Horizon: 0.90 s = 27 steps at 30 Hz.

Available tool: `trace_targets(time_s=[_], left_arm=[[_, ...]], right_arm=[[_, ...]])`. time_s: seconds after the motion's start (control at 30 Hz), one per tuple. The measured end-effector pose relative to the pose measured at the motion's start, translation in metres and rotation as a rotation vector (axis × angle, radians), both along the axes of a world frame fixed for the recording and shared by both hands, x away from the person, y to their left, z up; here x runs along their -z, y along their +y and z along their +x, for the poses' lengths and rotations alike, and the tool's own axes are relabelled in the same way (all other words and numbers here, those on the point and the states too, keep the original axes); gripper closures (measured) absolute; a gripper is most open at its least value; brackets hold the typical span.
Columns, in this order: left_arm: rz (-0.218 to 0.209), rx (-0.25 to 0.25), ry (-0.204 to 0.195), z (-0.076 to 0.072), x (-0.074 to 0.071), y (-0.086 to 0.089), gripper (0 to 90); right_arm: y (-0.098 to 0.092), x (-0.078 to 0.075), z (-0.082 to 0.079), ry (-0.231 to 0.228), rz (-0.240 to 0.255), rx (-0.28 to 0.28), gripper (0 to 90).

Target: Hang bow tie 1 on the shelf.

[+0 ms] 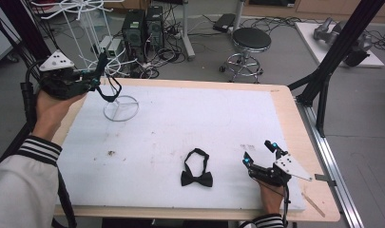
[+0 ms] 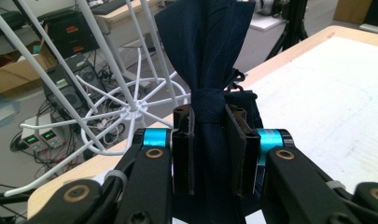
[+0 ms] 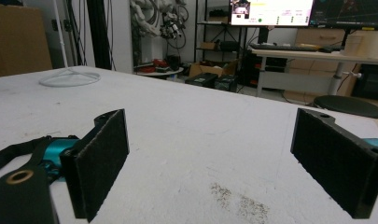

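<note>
A dark navy cloth bow tie with faint pinstripes sits between black felt-faced jaws, with bright turquoise metal collars on the left gripper. At ten o'clock on the table a white wire rack stands on its ring base. The table's white foam pad carries brownish specks — its pale wooden border shows at three o'clock. A plain black satin bow tie lies at six o'clock. The sleeve is white with black stripes — cuff only.

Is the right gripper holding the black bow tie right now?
No. In the high view the right gripper rests open on the white mat, apart from the black bow tie lying to its left.
</note>
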<state>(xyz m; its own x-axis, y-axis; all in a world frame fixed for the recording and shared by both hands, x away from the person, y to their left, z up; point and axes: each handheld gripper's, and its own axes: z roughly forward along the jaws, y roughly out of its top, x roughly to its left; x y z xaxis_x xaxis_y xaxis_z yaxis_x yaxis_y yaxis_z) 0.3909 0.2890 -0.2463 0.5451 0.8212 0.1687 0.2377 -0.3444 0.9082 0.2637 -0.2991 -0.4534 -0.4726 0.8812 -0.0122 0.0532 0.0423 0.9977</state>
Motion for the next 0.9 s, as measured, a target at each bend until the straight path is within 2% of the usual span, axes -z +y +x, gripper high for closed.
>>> trace_targets(time_s=[0.13, 0.23, 0.4, 0.67, 0.9], left_arm=[[-0.004, -0.016, 0.005, 0.004, 0.0, 0.0, 73.9], [0.013, -0.027, 0.009, 0.008, 0.001, -0.002, 73.9], [0.02, -0.038, 0.016, 0.01, 0.003, -0.005, 73.9], [0.038, -0.037, 0.025, 0.01, 0.004, -0.007, 73.8], [0.032, -0.041, 0.024, 0.012, 0.004, -0.008, 73.7]], right_arm=[[0.0, 0.0, 0.0, -0.001, 0.0, 0.0, 10.7], [0.0, 0.0, 0.0, 0.0, 0.0, 0.001, 10.7], [0.0, 0.0, 0.0, 0.0, -0.001, 0.001, 10.7], [0.0, 0.0, 0.0, -0.003, -0.001, -0.002, 10.7], [-0.001, 0.0, 0.0, -0.004, -0.001, -0.001, 10.7]])
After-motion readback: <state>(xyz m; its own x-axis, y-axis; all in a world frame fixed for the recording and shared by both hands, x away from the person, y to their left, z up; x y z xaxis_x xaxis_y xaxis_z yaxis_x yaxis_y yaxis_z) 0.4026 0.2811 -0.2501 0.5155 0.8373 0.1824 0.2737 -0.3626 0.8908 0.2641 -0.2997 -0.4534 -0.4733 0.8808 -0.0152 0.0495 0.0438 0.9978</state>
